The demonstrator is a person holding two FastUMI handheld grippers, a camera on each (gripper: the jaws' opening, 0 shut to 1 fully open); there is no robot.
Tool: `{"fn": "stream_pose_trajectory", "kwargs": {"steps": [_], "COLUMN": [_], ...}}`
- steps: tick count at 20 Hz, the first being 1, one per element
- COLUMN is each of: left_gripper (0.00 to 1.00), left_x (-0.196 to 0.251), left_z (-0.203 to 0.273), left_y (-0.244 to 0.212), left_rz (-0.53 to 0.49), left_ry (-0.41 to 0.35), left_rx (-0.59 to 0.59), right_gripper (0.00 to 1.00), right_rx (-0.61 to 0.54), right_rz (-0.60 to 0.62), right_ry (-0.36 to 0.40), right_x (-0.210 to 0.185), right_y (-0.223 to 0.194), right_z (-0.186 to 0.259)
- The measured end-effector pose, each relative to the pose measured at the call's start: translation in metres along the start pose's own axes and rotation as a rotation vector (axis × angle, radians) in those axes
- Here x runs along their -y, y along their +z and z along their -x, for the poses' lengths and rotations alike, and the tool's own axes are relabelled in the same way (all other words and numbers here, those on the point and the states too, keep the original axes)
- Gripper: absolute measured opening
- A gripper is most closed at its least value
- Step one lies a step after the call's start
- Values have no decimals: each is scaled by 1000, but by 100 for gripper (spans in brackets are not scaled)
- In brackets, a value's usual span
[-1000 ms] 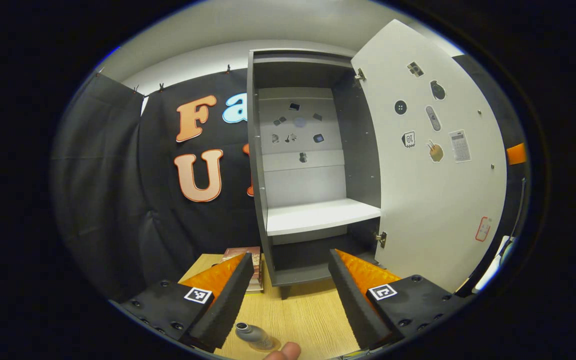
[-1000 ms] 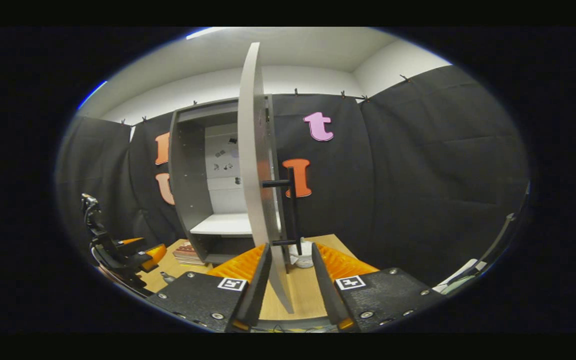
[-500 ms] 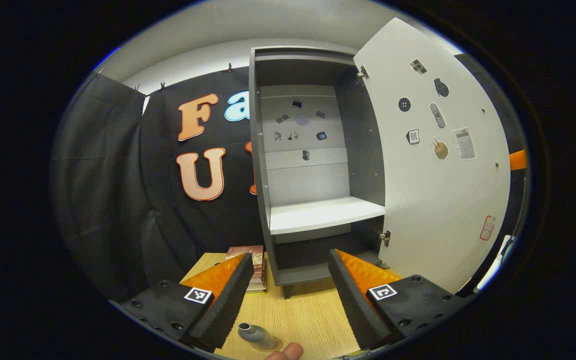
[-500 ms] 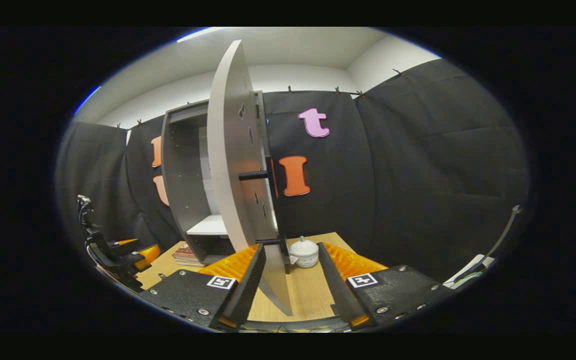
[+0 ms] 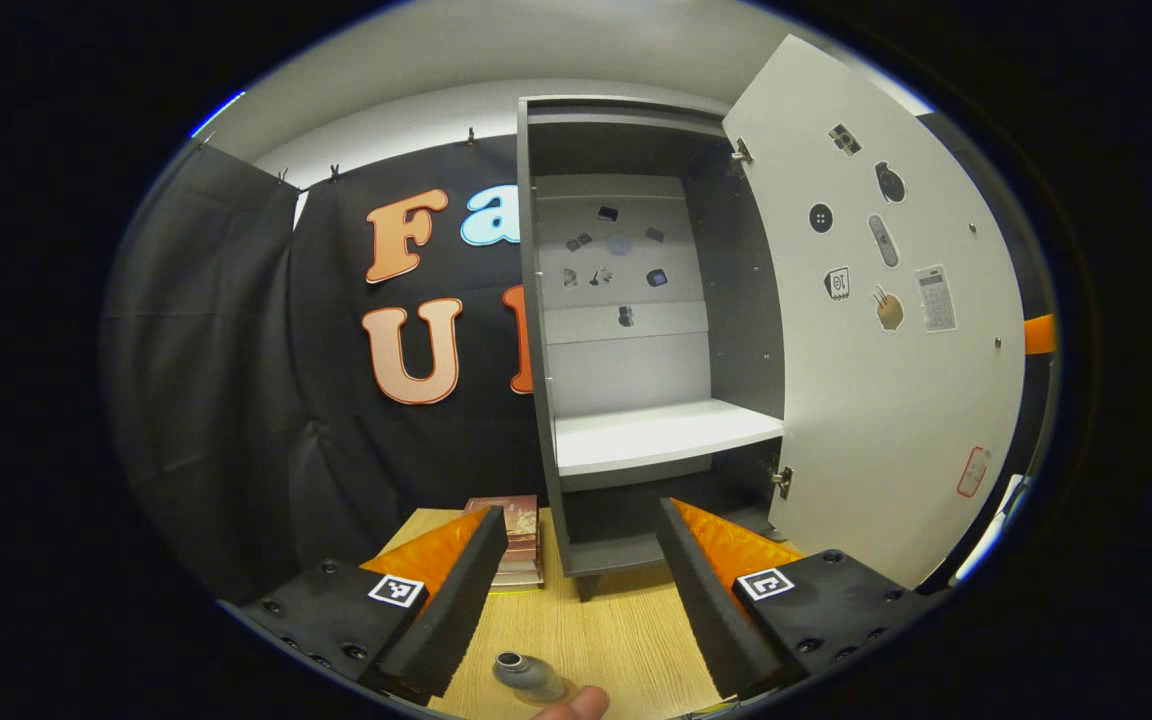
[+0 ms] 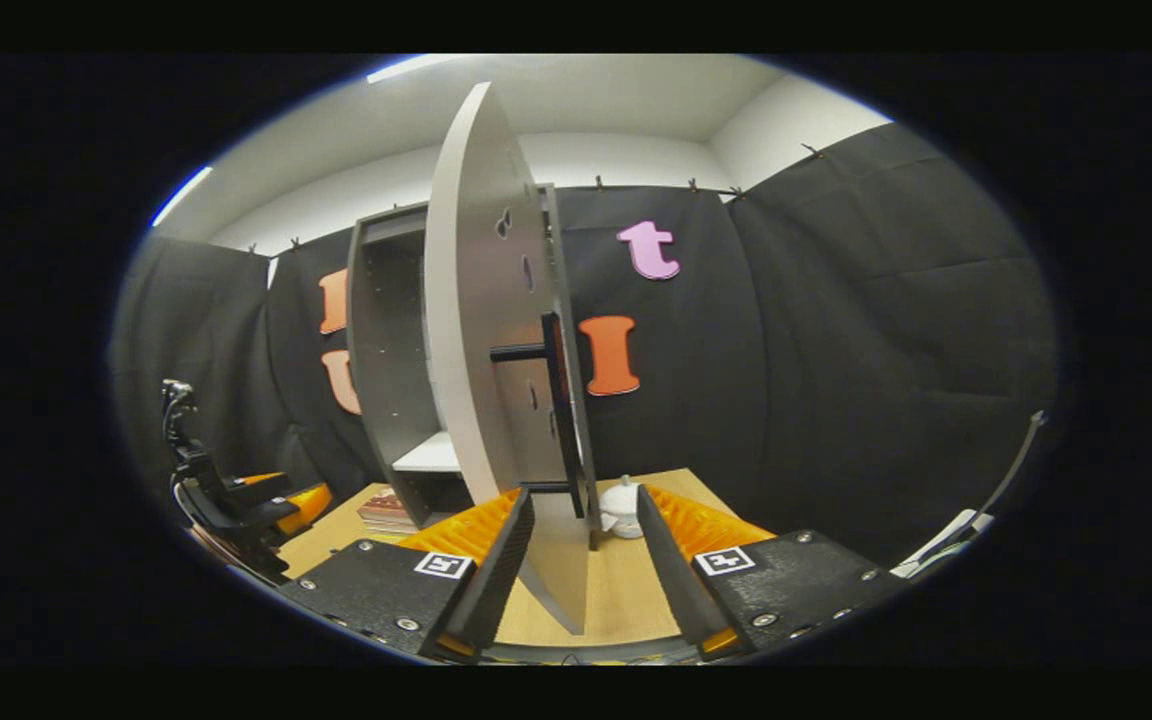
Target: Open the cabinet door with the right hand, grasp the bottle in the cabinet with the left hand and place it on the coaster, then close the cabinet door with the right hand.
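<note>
Left gripper view, left to right: stack of books (image 5: 516, 540) on the wooden table (image 5: 616, 640) beside the cabinet (image 5: 636, 330); left gripper (image 5: 581, 590), fingers wide apart, holding nothing, poised above the table; bottle (image 5: 528, 675) standing on the table below the gap, near the left finger, a fingertip (image 5: 576, 703) just beside it, coaster possibly under its base but unclear; cabinet shelf (image 5: 666, 438) bare; cabinet door (image 5: 886, 330) swung open at right. Right gripper view, left to right: left gripper (image 6: 266, 500) at far left; right gripper (image 6: 576, 560), fingers apart, straddling the door's lower edge (image 6: 556, 580), contact unclear; black handle (image 6: 561, 410); white lidded pot (image 6: 622, 505) behind.
</note>
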State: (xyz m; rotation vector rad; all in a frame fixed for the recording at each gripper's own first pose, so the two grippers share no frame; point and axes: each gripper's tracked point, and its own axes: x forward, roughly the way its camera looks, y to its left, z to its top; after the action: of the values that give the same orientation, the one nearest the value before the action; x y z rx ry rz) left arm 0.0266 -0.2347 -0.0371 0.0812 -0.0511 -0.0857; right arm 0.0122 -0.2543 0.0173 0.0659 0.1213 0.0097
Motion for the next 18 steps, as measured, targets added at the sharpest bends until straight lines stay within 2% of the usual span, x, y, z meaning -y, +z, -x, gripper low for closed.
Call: {"fn": "stream_pose_trajectory", "kwargs": {"steps": [5,6,7,9,11,12,13,14,17,18], "left_gripper": [98,98,98,98,98,98,98,98,98,98], "left_x": [-26,-33,-40,-55,-71,-81,-89,-97,-116,-123], "left_z": [0,1,1,1,0,-1,-1,-3,-14,-17], "left_y": [-1,-2,-1,-3,-3,-4,-5,-5,-7,-7], "left_rz": [12,14,19,27,30,30,31,32,36,36], "left_ry": [37,48,63,84,108,123,136,149,181,188], "left_rx": [-7,-9,-6,-8,-10,-12,-12,-13,-17,-19], "right_gripper": [66,72,67,68,69,74,74,69,71,78], "right_rx": [-2,-3,-1,5,4,4,2,0,2,1], "right_rz": [-6,-12,-21,-37,-44,-44,-43,-40,-16,-11], "right_ry": [127,154,175,212,247,265,284,299,329,335], "right_x": [-63,-75,-86,-105,-113,-118,-124,-129,-140,-142], "right_y": [-9,-10,-11,-9,-9,-9,-10,-11,-12,-13], "right_z": [-14,-20,-24,-35,-46,-50,-54,-58,-71,-74]}}
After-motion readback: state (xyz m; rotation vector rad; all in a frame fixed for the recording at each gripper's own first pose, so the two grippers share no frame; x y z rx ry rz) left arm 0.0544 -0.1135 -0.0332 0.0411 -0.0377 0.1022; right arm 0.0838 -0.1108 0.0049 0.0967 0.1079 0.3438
